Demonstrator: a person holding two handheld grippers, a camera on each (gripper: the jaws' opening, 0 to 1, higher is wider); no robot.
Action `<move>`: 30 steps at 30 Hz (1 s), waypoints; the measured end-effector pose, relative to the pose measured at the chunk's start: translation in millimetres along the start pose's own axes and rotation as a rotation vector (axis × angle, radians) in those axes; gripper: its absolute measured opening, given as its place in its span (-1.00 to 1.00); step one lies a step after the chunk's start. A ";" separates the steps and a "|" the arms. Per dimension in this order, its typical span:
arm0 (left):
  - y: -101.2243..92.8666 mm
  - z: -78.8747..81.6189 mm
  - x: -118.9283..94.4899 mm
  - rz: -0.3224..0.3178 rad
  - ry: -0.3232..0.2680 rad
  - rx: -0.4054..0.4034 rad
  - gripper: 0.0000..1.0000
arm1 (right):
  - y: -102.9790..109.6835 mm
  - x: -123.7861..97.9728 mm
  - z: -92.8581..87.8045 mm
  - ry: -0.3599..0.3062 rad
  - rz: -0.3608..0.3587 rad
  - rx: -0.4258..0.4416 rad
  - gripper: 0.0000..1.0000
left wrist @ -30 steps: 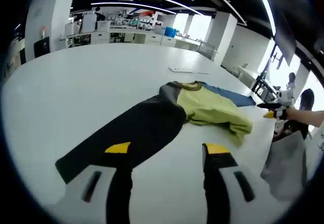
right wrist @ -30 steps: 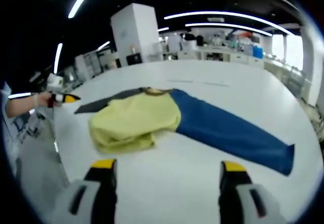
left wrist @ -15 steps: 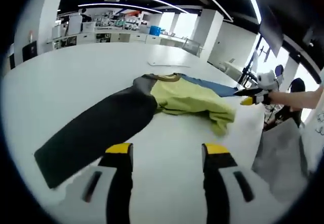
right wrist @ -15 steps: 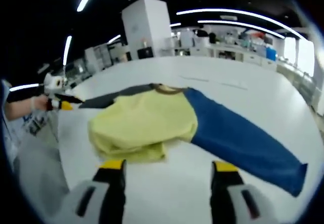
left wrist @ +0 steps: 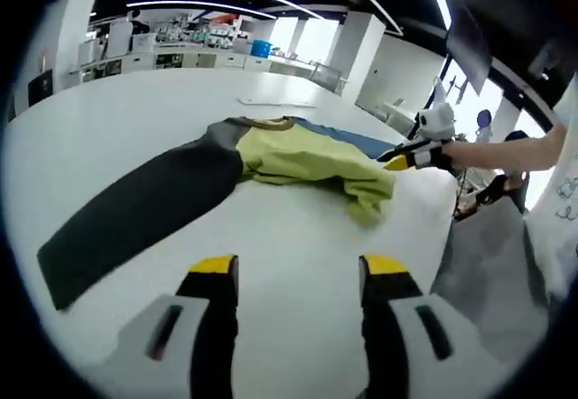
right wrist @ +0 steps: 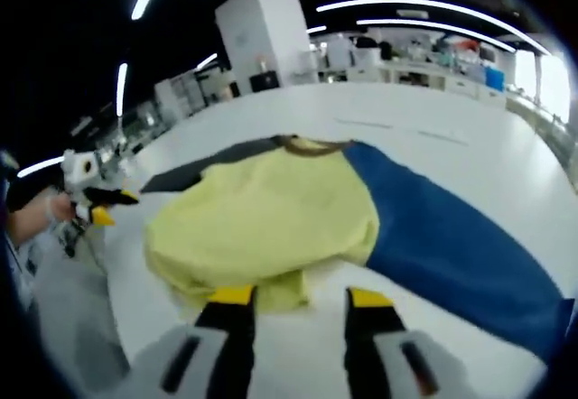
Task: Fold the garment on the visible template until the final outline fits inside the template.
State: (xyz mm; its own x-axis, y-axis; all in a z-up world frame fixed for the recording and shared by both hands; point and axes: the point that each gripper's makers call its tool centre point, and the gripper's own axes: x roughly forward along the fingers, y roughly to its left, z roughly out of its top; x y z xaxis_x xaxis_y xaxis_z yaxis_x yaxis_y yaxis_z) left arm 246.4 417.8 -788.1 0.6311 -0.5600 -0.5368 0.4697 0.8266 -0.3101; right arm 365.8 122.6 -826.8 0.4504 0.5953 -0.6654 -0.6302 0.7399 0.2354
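You're at the reach-in step: right gripper (right wrist: 293,298), jaws apart, is just short of the garment (right wrist: 271,227) lying on the table (left wrist: 289,255), left gripper (left wrist: 293,268) also spread, so next clamp the yellow hem.

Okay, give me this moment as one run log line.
left gripper open, over bare table | right gripper open, at yellow hem of garment | black and blue sleeves spread, unfolded

left gripper view looks across the surface (left wrist: 108,128) from beyond the garment's (left wrist: 298,160) black sleeve; right gripper view faces it close, from the opposite, blue-sleeve side; both share the garment.
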 end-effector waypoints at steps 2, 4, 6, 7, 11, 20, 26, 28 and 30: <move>-2.1 -2.5 -0.8 -0.006 -0.006 -0.009 0.00 | 0.2 1.5 -1.5 0.008 0.003 0.003 -0.49; -4.1 -6.8 -1.4 -0.007 0.003 -0.009 -0.01 | 0.1 4.0 -2.9 0.013 0.005 0.012 -0.53; -5.3 -11.6 -2.1 -0.006 0.011 -0.014 -0.02 | 0.8 7.5 -4.1 0.021 0.011 0.024 -0.61; -7.5 -12.7 -3.3 -0.010 0.008 -0.026 -0.02 | 1.4 9.0 -4.5 0.023 0.016 0.031 -0.66; -9.5 -18.1 -4.4 -0.008 0.012 -0.038 -0.05 | 1.9 18.6 -7.6 0.037 0.015 0.055 -0.80; -14.9 -22.5 0.0 -0.021 0.013 -0.061 -0.09 | 4.4 6.2 -13.0 0.038 0.013 0.097 -1.00; -17.8 -20.7 6.8 -0.032 0.004 -0.078 -0.14 | 13.1 -9.4 -19.9 0.027 -0.003 0.114 -1.00; -16.5 -18.8 9.4 -0.037 0.000 -0.088 -0.15 | 11.5 -12.4 -21.6 0.016 -0.009 0.129 -1.00; -20.7 -18.3 11.0 -0.040 -0.001 -0.093 -0.17 | 13.9 -19.6 -24.8 0.008 -0.013 0.145 -1.00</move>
State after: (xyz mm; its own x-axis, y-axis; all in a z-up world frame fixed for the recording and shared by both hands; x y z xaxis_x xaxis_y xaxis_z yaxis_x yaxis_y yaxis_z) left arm 232.4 395.6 -802.0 0.6133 -0.5930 -0.5217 0.4355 0.8049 -0.4030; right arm 332.5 113.4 -828.1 0.4529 0.5831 -0.6745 -0.5258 0.7856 0.3261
